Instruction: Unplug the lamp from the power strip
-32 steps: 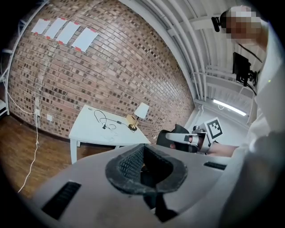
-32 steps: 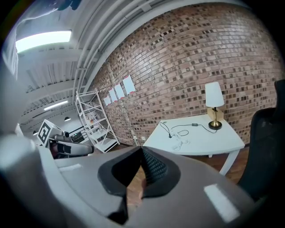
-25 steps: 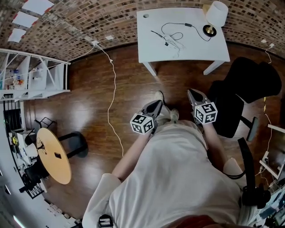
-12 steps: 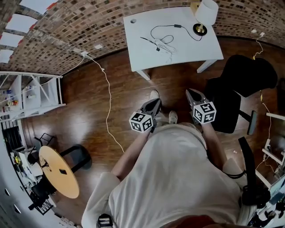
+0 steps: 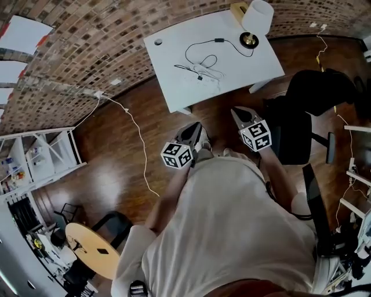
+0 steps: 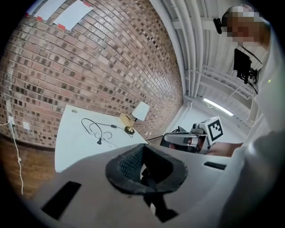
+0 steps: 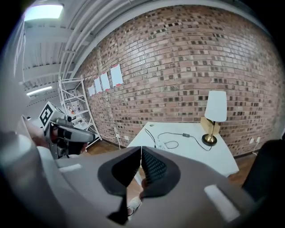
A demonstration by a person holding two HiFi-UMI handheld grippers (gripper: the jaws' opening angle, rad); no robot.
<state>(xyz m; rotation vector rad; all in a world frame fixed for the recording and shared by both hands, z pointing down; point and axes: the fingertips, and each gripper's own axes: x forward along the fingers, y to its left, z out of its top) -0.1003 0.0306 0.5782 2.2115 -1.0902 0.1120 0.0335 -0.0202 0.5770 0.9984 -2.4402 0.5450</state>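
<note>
Standing on the wooden floor [image 5: 116,156], well short of the white desk [image 5: 174,87]. Holding the left tongs [image 5: 195,130] clenched, pads pressed together, nothing between them. Same with the right tongs [image 5: 235,111]: clenched and empty. Both pointed toward the desk's near edge, apart from each other, touching nothing.

At the desk's far right corner, close to the brick wall [image 5: 87,46]: the lamp [image 5: 257,16], upright, with a white shade and a round brass-coloured base. Just beside it, in the very corner, a tan box [image 5: 237,8]. From the lamp's base, a black cord [image 5: 219,40] running across the desktop and looping near the middle. There, near the desk's middle, a white power strip [image 5: 211,72] with the cord's end by it; too small to tell whether plugged in.

Off the desk's right edge, a black office chair [image 5: 304,110]. Left of the desk, on the floor, a thin white cable [image 5: 136,130] trailing from the wall.
</note>
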